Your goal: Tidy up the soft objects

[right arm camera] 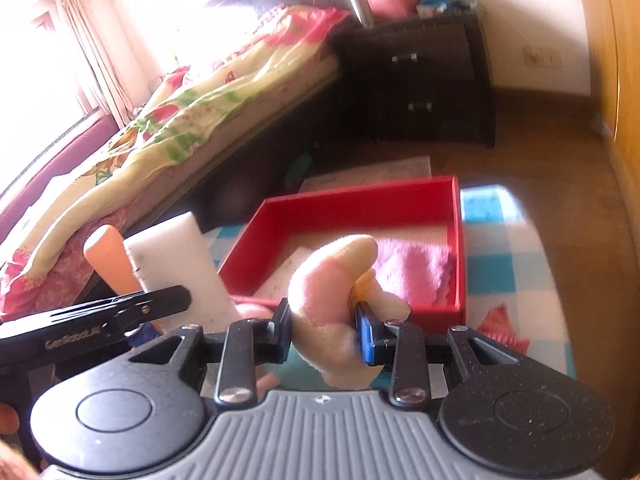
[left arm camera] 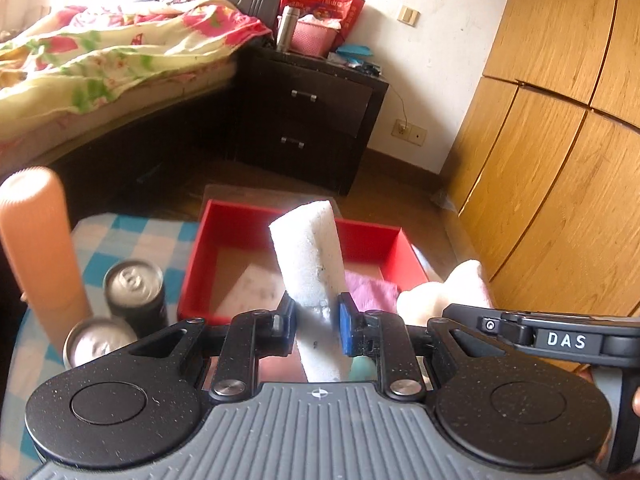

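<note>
Left hand-held gripper point(left arm camera: 316, 320) clamps a sponge point(left arm camera: 310, 258) upright (tilting slightly), right hand-held gripper point(right arm camera: 324, 330) squeezes a plush point(right arm camera: 334, 280); red box point(left arm camera: 276, 216) holds pink cloth point(left arm camera: 370, 292).

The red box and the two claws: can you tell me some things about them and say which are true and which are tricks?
1. The left claw is squeezing a white sponge block. True.
2. The right claw is empty. False: it is shut on a pink and cream plush toy.
3. The red box already has a pink cloth in it. True.
4. The red box has a lid on it. False: it is open at the top, and you can see inside.
5. Two drink cans stand beside the red box on the blue checked cloth. True.
6. The orange bottle lies inside the red box. False: it stands upright outside it, near the cans.
</note>
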The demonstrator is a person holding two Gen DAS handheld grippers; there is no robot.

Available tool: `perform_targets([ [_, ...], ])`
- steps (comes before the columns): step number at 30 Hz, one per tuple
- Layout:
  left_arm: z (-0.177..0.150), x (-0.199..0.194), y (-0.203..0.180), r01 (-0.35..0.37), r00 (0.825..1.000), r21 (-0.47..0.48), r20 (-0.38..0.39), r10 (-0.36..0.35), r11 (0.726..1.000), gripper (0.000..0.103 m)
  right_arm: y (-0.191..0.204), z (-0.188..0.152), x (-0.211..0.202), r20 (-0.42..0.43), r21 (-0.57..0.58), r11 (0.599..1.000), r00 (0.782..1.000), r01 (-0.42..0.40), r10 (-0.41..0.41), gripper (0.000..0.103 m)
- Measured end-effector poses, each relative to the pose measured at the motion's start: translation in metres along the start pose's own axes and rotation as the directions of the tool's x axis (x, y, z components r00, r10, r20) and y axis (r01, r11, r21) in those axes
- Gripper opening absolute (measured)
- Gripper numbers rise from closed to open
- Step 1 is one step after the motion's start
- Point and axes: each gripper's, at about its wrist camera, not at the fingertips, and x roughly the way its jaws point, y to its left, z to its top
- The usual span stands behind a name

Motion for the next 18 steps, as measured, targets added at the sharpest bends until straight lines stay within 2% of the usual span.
perform_targets([
  [6,0.011,0.020,-0.003,-0.008,1.000,0.014,-0.001,0.008,1.000,0.021,0.007,0.016,0.012,0.040,-0.028,0.999,0.999,0.026,-0.025,0.011],
  [18,0.027,0.068,0.004,-0.060,0.998,0.023,-0.018,0.060,0.998,0.022,-0.001,0.035,0.038,0.067,-0.037,0.997,0.996,0.062,-0.059,0.011],
])
